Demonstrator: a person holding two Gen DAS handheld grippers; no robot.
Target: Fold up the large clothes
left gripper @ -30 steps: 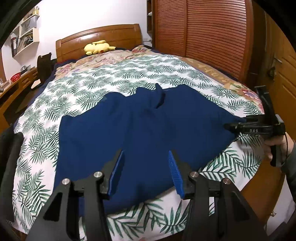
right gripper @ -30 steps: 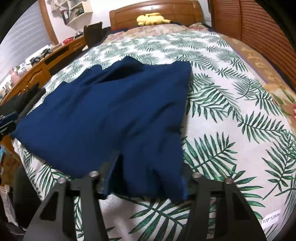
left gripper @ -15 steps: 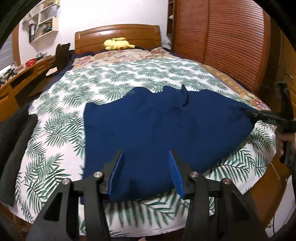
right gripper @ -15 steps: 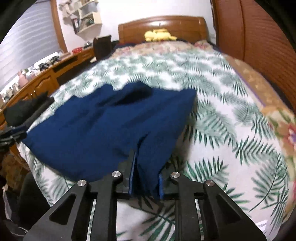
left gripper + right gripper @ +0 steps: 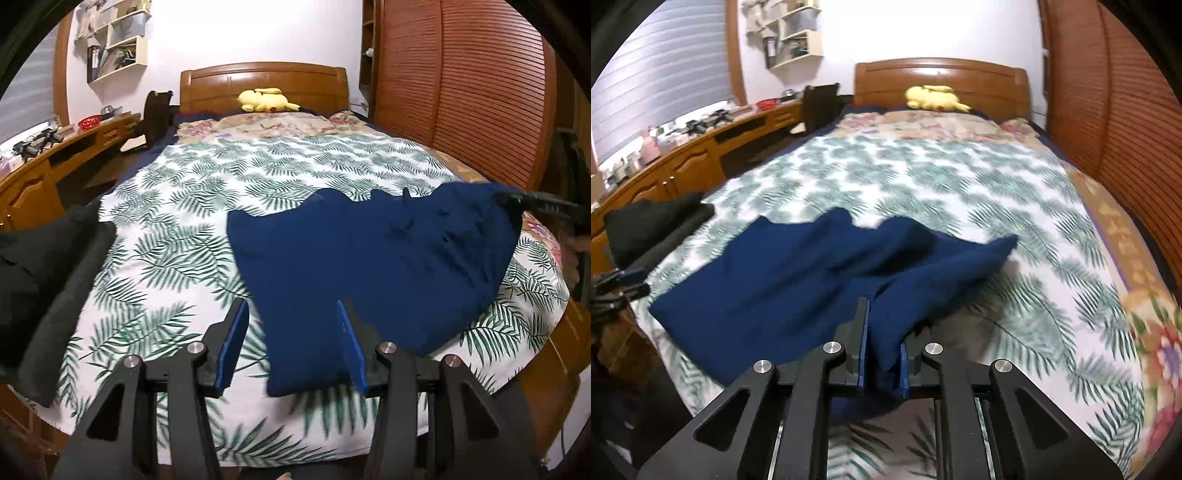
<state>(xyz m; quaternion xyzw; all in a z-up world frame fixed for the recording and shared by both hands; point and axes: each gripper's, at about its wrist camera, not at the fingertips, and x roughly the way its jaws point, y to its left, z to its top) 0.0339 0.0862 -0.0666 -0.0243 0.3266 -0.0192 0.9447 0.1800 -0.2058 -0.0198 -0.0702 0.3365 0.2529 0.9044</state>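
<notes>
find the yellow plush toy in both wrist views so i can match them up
Left wrist view: the yellow plush toy lies top centre, at the head of the bed against the wooden headboard.
Right wrist view: the yellow plush toy sits top, right of centre, against the same headboard.
Shared landmark: the navy garment spread on the palm-leaf bedspread.

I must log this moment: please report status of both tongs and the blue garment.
Left tongs open, above garment corner. Right tongs shut on blue garment, edge lifted off bed. Black folded clothes lie apart, not in way.
</notes>
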